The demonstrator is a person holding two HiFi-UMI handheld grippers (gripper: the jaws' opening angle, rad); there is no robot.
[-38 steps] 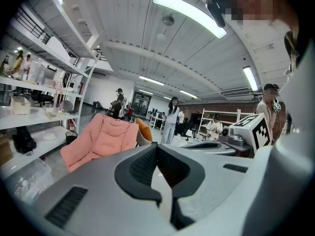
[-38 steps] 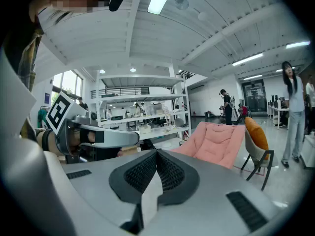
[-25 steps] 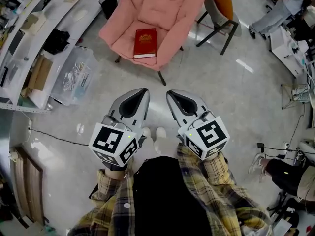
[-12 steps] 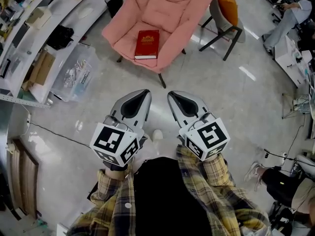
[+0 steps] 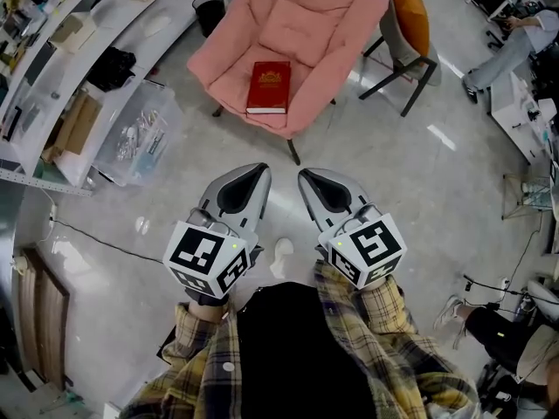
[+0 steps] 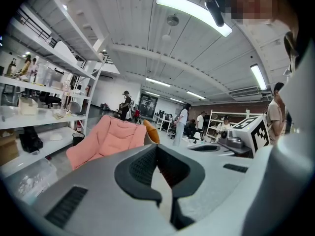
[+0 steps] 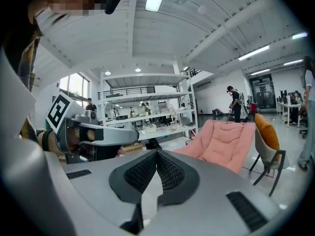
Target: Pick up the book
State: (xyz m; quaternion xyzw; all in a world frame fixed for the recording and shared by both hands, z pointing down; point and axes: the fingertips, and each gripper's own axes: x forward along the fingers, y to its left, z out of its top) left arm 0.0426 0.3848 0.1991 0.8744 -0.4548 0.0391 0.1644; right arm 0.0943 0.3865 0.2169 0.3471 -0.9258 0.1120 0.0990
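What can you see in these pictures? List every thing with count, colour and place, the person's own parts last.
armchair: one, pink, top centre of head view
book: one, red, flat on the armchair's seat
chair: one, orange back, right of the armchair
storage box: one, clear, floor at left
waste bin: one, black, left of the armchair
left gripper: one, grey, jaws shut, empty
right gripper: one, grey, jaws shut, empty
sleeves: two, yellow plaid, bottom of head view

Yellow plaid sleeves [image 5: 377, 302]; left gripper [image 5: 261, 169] and right gripper [image 5: 303, 175] are grey.
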